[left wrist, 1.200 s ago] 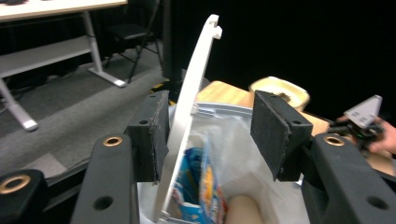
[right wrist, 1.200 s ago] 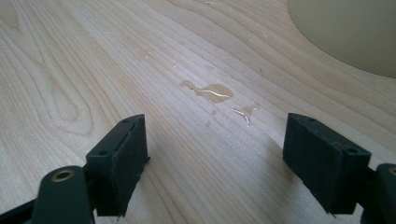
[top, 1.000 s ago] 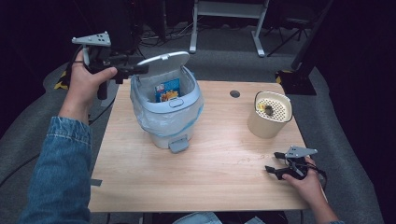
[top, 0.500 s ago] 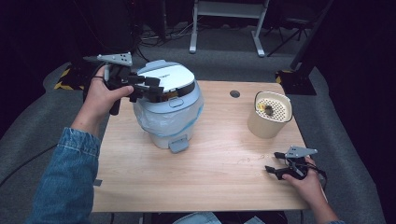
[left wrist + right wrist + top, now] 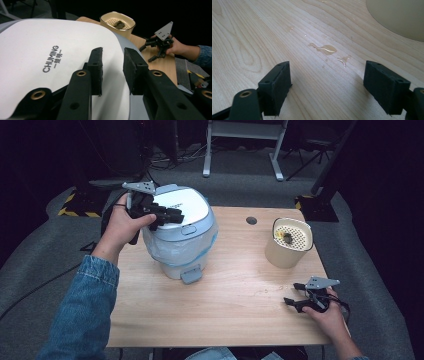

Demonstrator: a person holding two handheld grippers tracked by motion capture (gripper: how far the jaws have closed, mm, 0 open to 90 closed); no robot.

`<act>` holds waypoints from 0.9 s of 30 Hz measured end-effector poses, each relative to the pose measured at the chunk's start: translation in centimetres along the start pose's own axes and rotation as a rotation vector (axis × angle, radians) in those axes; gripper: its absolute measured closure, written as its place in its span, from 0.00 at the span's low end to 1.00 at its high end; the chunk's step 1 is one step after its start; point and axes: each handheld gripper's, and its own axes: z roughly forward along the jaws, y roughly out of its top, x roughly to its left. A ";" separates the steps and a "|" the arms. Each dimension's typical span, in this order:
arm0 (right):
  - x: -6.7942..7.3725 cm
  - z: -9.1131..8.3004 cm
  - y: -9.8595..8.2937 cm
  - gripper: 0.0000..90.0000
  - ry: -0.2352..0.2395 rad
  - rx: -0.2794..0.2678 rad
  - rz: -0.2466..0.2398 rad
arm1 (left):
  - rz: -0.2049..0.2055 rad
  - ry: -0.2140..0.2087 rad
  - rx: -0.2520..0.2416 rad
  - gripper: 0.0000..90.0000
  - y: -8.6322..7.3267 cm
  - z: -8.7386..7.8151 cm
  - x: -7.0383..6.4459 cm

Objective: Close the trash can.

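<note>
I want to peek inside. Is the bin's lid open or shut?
Shut. The white lid lies flat on the bin, hiding the inside; the left gripper rests on it.

Wooden table (image 5: 235, 305), pedal bin (image 5: 181, 240), beige container (image 5: 287, 250), small spill (image 5: 324, 48)

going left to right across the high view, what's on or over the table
left gripper over the bin lid → white pedal bin → round hole in the table → beige container with a perforated top → right gripper resting near the table's right edge
</note>
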 end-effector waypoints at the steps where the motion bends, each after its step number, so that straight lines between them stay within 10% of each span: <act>1: 0.0 0.0 0.0 0.25 0.000 0.000 0.000 | -0.001 0.007 -0.002 0.82 0.0 0.1 0.1; 11: 0.0 0.0 0.0 0.25 -0.001 0.000 -0.001 | 0.017 -0.008 0.002 1.00 0.0 0.6 0.4; 16: 0.0 0.0 0.0 0.25 -0.001 0.000 -0.002 | 0.047 0.035 0.080 1.00 0.6 0.8 0.0; 20: 0.0 0.0 0.0 0.25 -0.002 -0.001 -0.001 | 0.082 0.080 0.053 1.00 0.6 1.1 -0.5; 22: 0.0 0.0 0.0 0.25 -0.002 -0.001 -0.001 | 0.069 0.085 0.042 0.98 0.6 1.2 -0.6; 27: 0.0 0.0 0.0 0.25 -0.002 -0.001 -0.001 | 0.068 0.169 0.010 0.54 0.7 0.3 -1.4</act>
